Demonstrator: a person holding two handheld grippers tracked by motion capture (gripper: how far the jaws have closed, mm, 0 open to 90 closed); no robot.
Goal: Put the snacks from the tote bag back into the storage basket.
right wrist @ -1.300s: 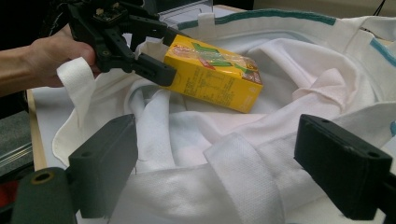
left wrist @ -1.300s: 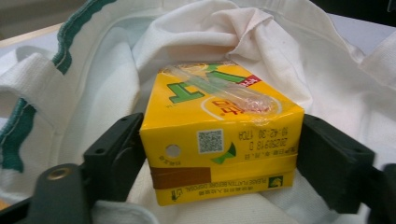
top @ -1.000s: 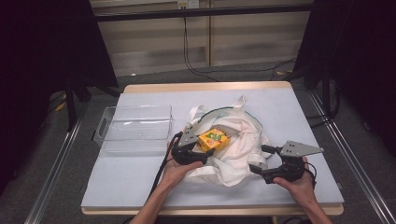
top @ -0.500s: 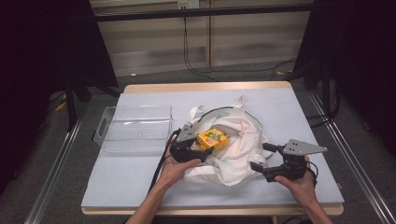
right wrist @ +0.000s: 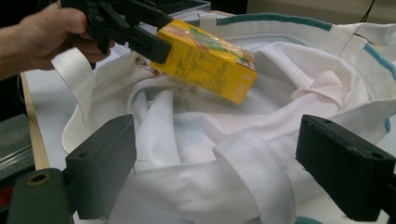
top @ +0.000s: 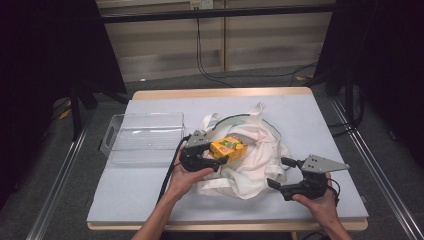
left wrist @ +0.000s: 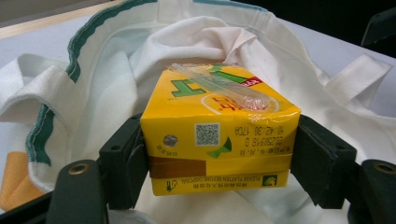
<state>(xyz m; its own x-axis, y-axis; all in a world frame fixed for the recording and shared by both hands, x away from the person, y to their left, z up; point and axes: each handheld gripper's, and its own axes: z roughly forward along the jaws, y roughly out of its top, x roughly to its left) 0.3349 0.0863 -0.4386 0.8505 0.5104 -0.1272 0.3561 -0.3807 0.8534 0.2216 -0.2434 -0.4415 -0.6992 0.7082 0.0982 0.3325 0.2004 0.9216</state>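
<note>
A yellow juice carton (top: 228, 148) with a wrapped straw on its face hangs just above the mouth of a white cloth tote bag (top: 255, 150) with green trim. My left gripper (top: 216, 151) is shut on the carton, and in the left gripper view both pads press its short sides (left wrist: 219, 126). In the right gripper view the carton (right wrist: 205, 58) tilts down over the bag's hollow. My right gripper (top: 280, 172) stands open at the bag's near right edge. A white strap (right wrist: 252, 168) lies loose between its jaws, which stand wide apart.
A clear plastic tray (top: 145, 137) sits on the blue-grey table top (top: 310, 115) to the left of the bag, close behind my left hand. Metal rails run along both sides of the table.
</note>
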